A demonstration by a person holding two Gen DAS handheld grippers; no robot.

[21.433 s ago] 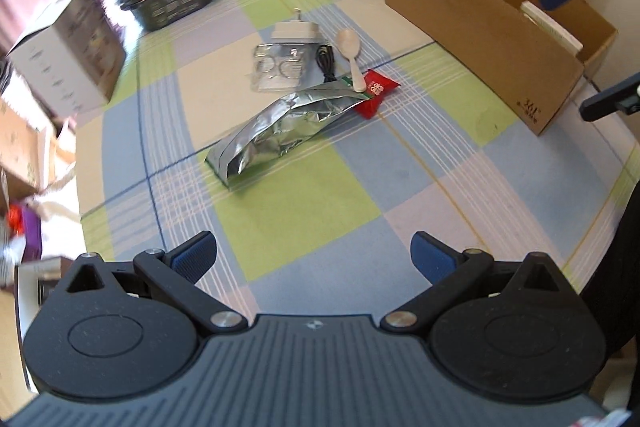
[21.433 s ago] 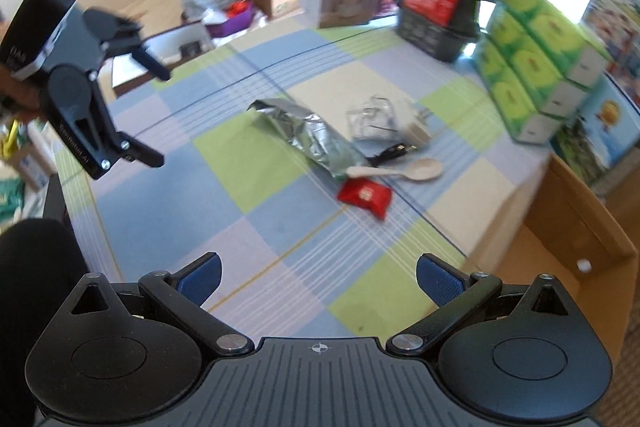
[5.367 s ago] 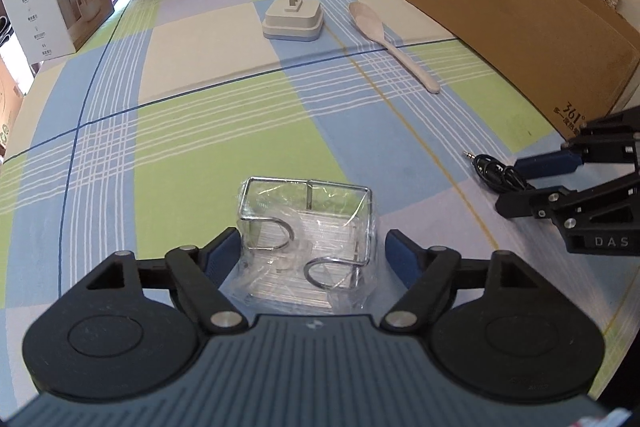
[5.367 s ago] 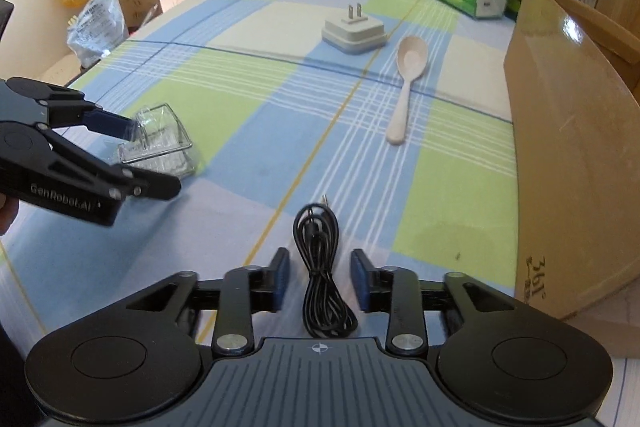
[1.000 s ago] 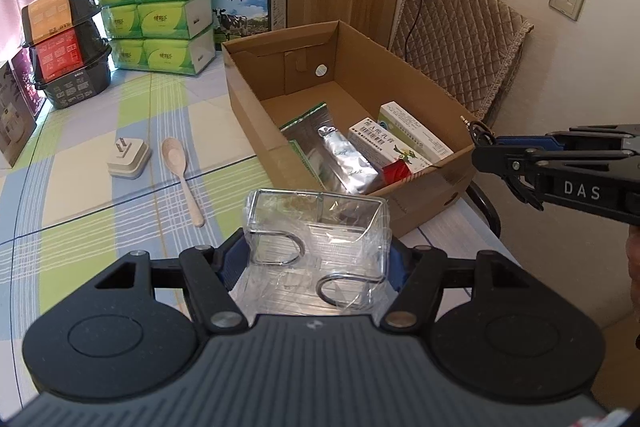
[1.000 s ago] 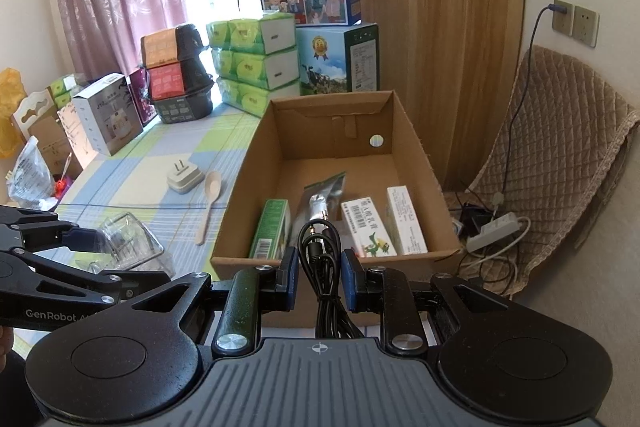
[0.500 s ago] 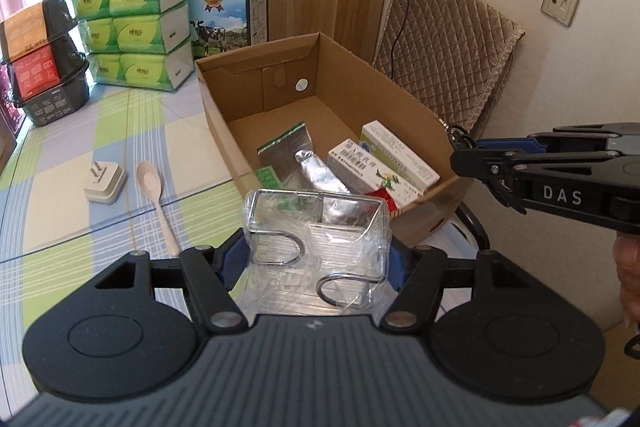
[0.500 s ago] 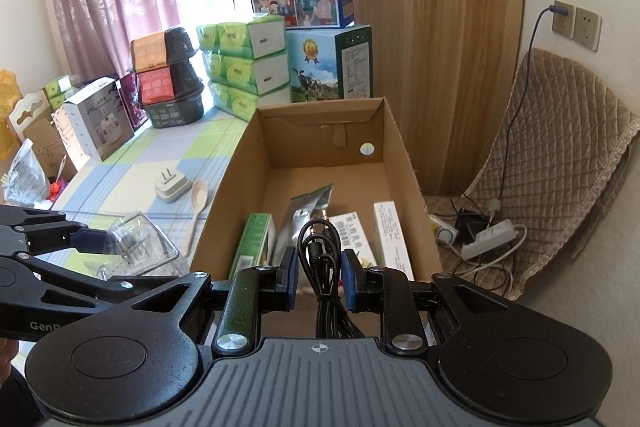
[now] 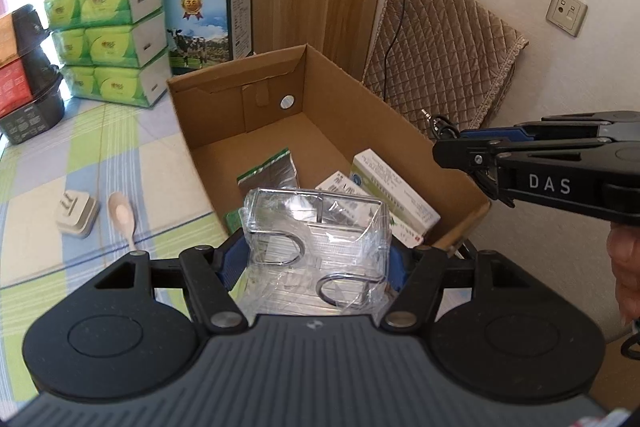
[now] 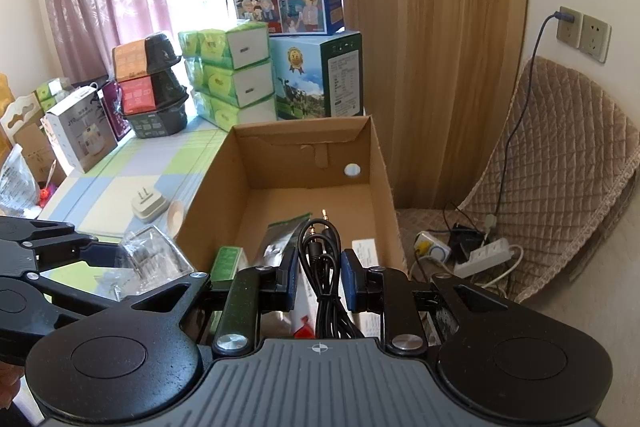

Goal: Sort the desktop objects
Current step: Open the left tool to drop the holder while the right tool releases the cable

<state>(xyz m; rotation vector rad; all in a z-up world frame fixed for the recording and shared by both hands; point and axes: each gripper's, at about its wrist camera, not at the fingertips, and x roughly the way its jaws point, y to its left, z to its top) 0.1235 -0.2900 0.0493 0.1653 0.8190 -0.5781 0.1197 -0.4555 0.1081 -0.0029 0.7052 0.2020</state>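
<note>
The left gripper (image 9: 316, 259) pinches a plastic-wrapped wire rack (image 9: 318, 231) between its blue pads, holding it above the near end of the open cardboard box (image 9: 400, 115). The right gripper (image 10: 319, 277) is pressed together on a coiled black audio cable (image 10: 320, 247), whose plugs point out over the box's inside. In the left wrist view this gripper reaches in from the right, over the box's near right corner. Inside the box lie a foil pouch (image 9: 272, 171), a green packet (image 10: 226, 261) and two white-and-green cartons (image 9: 394, 195). On the checked bench, just beside the box's left wall, lie a pale spoon (image 9: 122, 217) and a white plug adapter (image 9: 76, 213). Green tissue packs (image 9: 108, 39) and milk cartons (image 10: 316, 83) stand at the bench's far edge.
</note>
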